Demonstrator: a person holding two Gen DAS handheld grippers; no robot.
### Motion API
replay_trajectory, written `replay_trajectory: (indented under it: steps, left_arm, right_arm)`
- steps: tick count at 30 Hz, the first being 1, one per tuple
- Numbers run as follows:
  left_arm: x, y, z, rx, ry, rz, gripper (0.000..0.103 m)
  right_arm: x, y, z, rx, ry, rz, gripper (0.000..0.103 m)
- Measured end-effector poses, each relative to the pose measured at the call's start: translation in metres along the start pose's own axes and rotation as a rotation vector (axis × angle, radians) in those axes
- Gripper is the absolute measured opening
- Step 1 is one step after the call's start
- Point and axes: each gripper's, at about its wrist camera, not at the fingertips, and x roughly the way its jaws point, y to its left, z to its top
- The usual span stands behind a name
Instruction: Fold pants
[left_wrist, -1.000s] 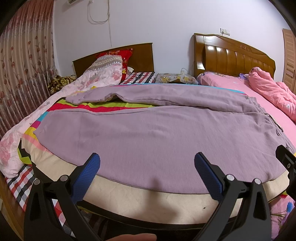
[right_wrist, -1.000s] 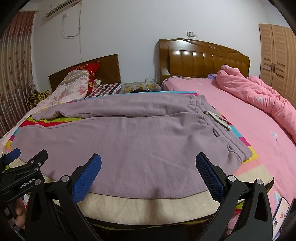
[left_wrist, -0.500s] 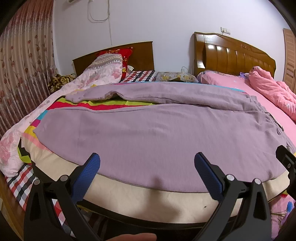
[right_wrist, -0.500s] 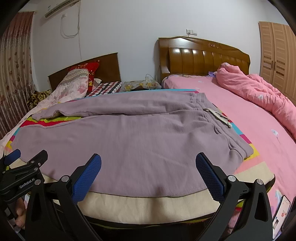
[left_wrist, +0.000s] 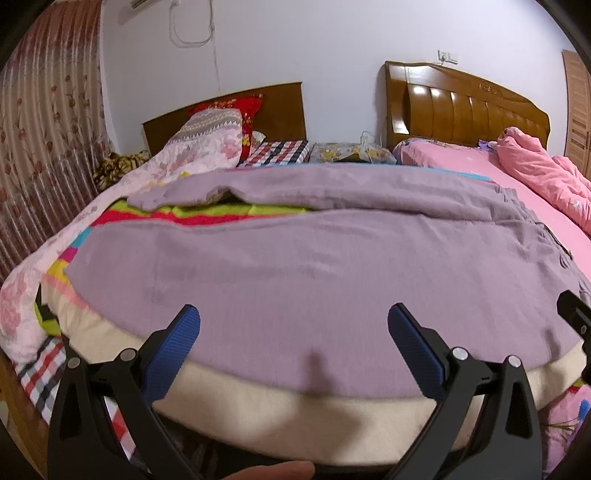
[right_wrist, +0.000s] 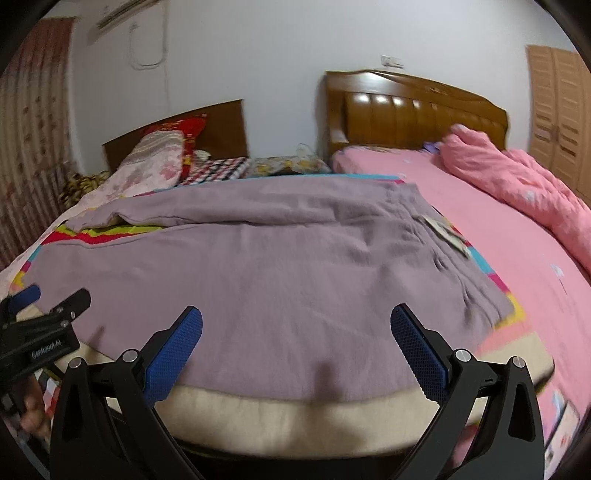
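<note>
Left wrist: pants (left_wrist: 314, 273) spread beyond parted fingers (left_wrist: 177, 347).

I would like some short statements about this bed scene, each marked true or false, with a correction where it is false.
1. The purple pants lie spread on the bed, with one leg nearer the camera and one farther. True.
2. The left claw is shut on the pants. False: its fingers stand wide apart and hold nothing.
3. The right claw is open. True.
4. The pink quilt lies bunched on top of the pants. False: it lies on the pink bed, apart from them.
5. A striped blanket shows between the two legs. True.
</note>
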Motion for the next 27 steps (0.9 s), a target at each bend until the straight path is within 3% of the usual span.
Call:
replay_trajectory:
  steps: [4, 7, 8, 10, 13, 16, 20, 22, 26, 27]
  left_arm:
    - [0.007, 0.000, 0.037, 0.028, -0.085, 0.022, 0.102]
    - [0.018, 0.005, 0.065, -0.024, -0.125, 0.026, 0.102]
    - [0.025, 0.007, 0.072, -0.051, -0.106, 0.007, 0.102]
    - [0.050, 0.007, 0.083, -0.084, -0.021, -0.099, 0.102]
    - [0.082, 0.000, 0.084, -0.076, 0.061, -0.164, 0.102]
    - [0.103, 0.001, 0.078, -0.122, 0.069, -0.231, 0.102]
    - [0.129, 0.004, 0.071, -0.195, 0.141, -0.347, 0.102]
    - [0.139, 0.004, 0.068, -0.197, 0.173, -0.352, 0.102]
    - [0.154, 0.002, 0.057, -0.195, 0.224, -0.338, 0.102]
    - [0.159, 0.005, 0.056, -0.218, 0.249, -0.349, 0.102]
  right_arm:
    - [0.022, -0.033, 0.052, -0.055, -0.022, 0.100, 0.099]
    - [0.061, -0.074, 0.107, -0.077, -0.033, 0.061, 0.099]
    - [0.086, -0.093, 0.130, -0.060, 0.001, 0.053, 0.099]
    - [0.128, -0.119, 0.162, -0.055, 0.043, 0.082, 0.099]
    - [0.197, -0.137, 0.198, -0.106, 0.131, 0.191, 0.099]
    - [0.262, -0.134, 0.219, -0.257, 0.184, 0.227, 0.099]
    - [0.331, -0.125, 0.230, -0.343, 0.303, 0.276, 0.099]
    - [0.361, -0.117, 0.234, -0.404, 0.367, 0.324, 0.098]
    - [0.403, -0.109, 0.232, -0.467, 0.498, 0.364, 0.080]
    - [0.408, -0.110, 0.233, -0.461, 0.505, 0.378, 0.080]
